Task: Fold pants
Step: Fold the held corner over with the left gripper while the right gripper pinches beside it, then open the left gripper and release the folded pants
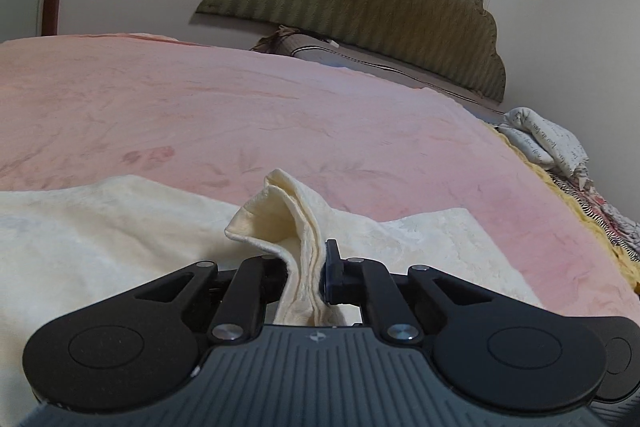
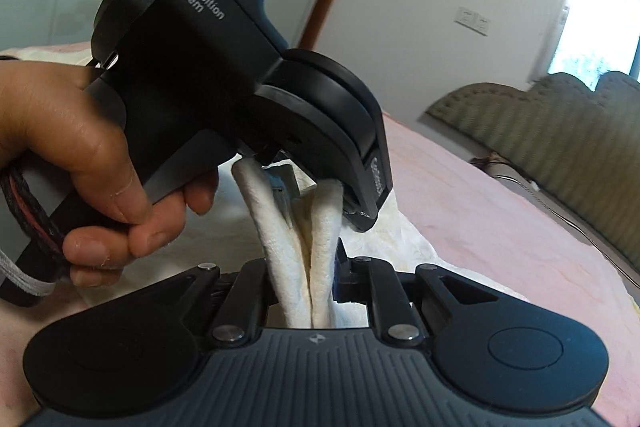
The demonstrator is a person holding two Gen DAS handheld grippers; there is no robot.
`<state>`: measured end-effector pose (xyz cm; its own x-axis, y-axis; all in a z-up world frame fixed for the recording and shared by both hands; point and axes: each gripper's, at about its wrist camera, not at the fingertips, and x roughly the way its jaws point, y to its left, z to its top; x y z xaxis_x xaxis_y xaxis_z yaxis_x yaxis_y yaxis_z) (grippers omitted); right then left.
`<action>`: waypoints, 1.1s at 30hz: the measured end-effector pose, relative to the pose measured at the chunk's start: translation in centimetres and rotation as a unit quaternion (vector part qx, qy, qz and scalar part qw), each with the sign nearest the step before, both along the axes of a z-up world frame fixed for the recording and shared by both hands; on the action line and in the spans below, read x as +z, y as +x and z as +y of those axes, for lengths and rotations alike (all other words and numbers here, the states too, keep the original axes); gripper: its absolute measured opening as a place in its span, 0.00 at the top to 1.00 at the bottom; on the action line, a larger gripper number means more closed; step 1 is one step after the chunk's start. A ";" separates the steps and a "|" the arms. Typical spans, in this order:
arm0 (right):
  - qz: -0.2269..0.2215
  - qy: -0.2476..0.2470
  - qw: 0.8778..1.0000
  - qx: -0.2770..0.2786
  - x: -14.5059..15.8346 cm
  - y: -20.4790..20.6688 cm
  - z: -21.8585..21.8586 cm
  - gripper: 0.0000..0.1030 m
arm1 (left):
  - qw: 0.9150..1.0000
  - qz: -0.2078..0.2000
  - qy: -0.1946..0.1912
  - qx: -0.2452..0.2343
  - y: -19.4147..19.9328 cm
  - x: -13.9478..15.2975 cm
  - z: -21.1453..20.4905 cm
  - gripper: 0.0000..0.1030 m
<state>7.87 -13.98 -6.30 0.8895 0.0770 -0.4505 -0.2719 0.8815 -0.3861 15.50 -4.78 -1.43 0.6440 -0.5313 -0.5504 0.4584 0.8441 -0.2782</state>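
Both claws, left claw (image 1: 306, 275) and right claw (image 2: 310, 287), pinch bunched edges of my cream pants (image 1: 100, 227) on the pink bed (image 1: 240, 107), and crowding them together may tug a layer loose.

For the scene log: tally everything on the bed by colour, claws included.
Cream: 1, the pants
Pink: 1, the blanket
Black: 2, the left claw and right claw, each pinching pants fabric
White printed: 1, the pillow at the bed edge
Total: 5

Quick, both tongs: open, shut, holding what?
Left tongs: shut on the cream pants.
Right tongs: shut on the same pants, close beside the left.
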 end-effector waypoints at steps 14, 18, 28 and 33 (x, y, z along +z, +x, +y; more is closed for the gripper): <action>0.101 0.027 0.994 0.046 1.5 -0.3 -2.8 0.83 | 0.999 -0.002 0.035 0.002 -0.1 -1.5 0.5 0.83; 0.118 0.109 0.986 0.043 4.4 -2.2 -8.2 0.83 | 0.999 -0.012 0.053 0.003 -0.3 -1.8 0.1 0.78; 0.154 0.148 0.974 -0.081 3.2 -0.6 -16.0 0.83 | 0.992 -0.019 0.116 0.052 -0.4 -0.8 0.7 0.26; 0.097 0.159 0.978 -0.098 4.5 1.9 -16.0 0.83 | 0.986 -0.065 0.118 0.101 -0.4 2.0 1.5 0.25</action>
<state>9.78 -29.99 -1.84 0.8016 0.0778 -0.5928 -0.1266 0.9911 -0.0412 15.13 -3.32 0.60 0.7964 -0.2521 -0.5498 0.2933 0.9559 -0.0134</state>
